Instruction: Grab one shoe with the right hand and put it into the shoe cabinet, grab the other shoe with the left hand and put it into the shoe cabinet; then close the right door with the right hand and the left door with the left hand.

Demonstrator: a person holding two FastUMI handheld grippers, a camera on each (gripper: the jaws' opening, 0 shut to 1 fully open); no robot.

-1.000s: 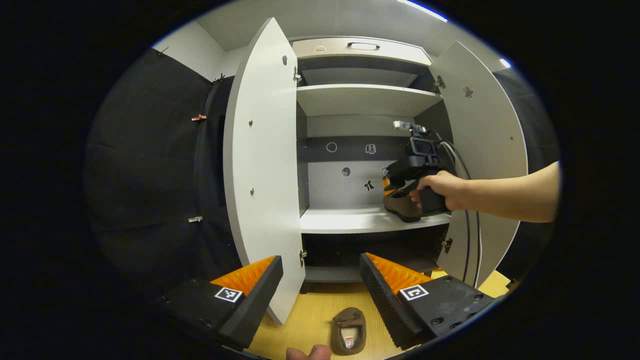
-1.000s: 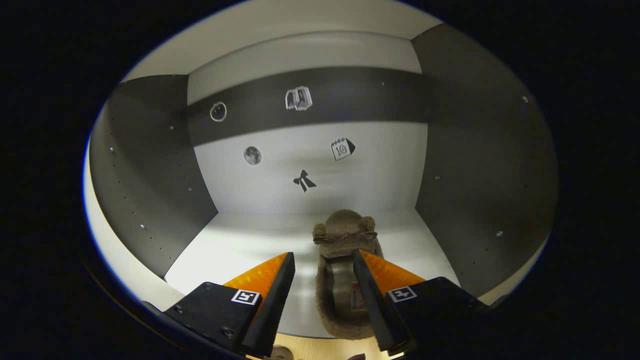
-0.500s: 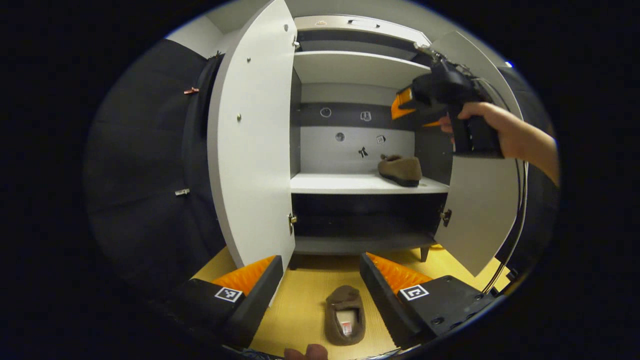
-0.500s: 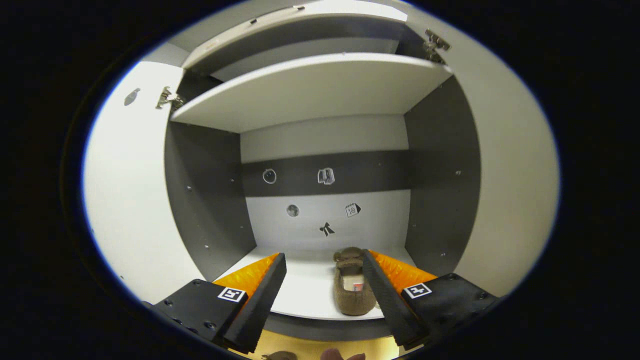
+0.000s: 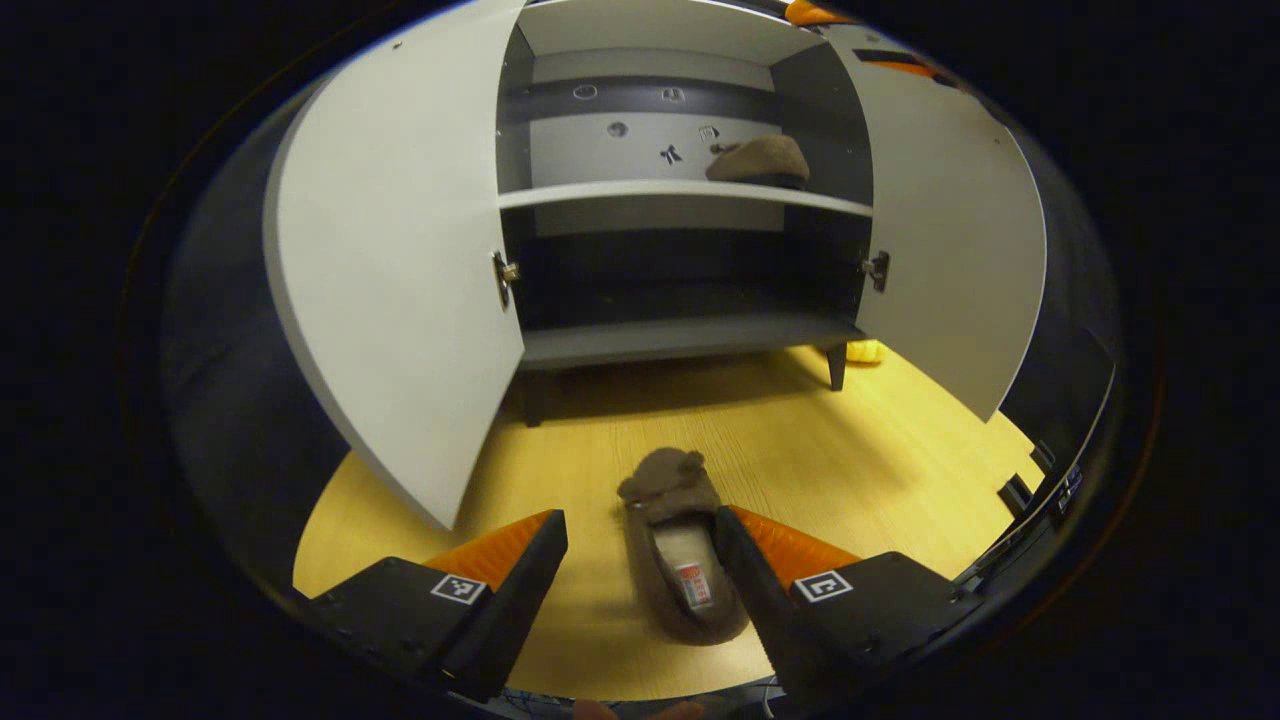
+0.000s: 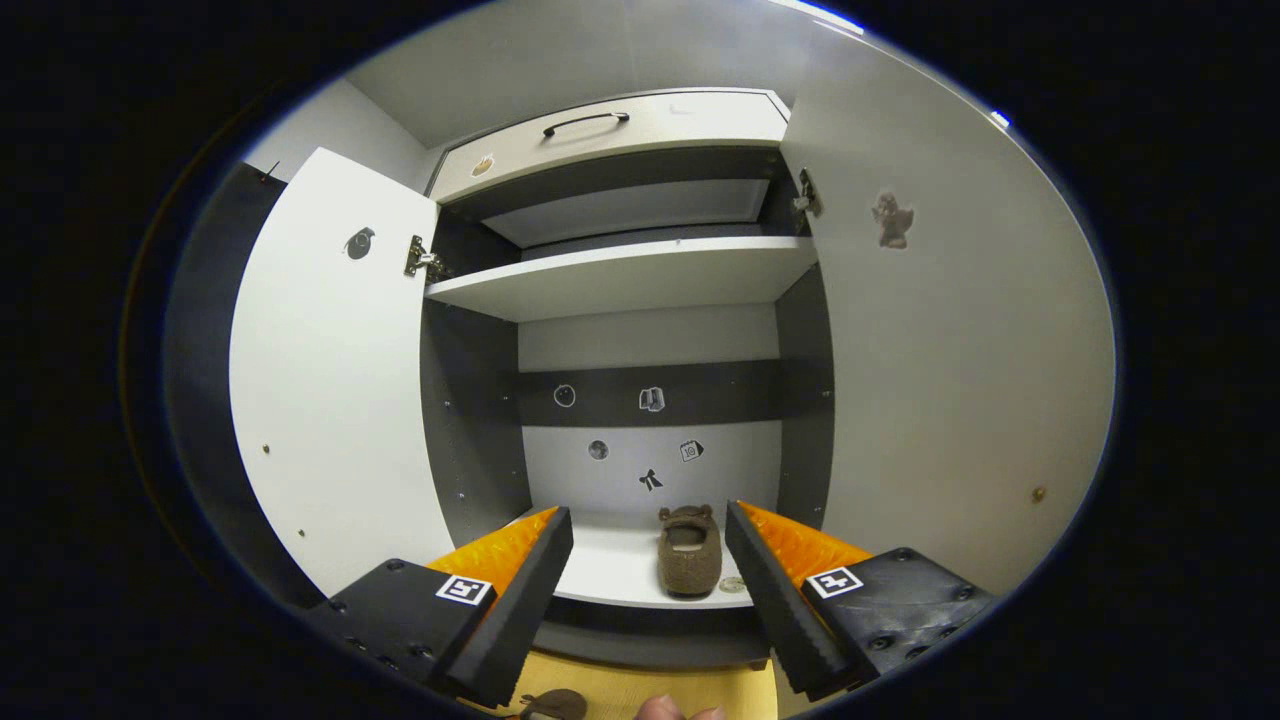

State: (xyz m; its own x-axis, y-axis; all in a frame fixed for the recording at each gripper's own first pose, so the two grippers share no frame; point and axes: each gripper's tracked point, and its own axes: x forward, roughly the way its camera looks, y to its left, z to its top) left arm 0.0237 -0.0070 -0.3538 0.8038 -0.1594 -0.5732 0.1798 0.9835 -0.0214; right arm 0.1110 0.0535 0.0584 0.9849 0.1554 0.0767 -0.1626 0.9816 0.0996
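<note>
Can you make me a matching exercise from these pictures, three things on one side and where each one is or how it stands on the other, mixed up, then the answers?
Things:
1. First shoe
2. Second shoe
3. Cabinet doors

Places or states:
A. On the wooden floor, between the open fingers of the left gripper
B. Swung open
C. On the white shelf inside the cabinet

Pairs: 1-C, 2-A, 3-B
</note>
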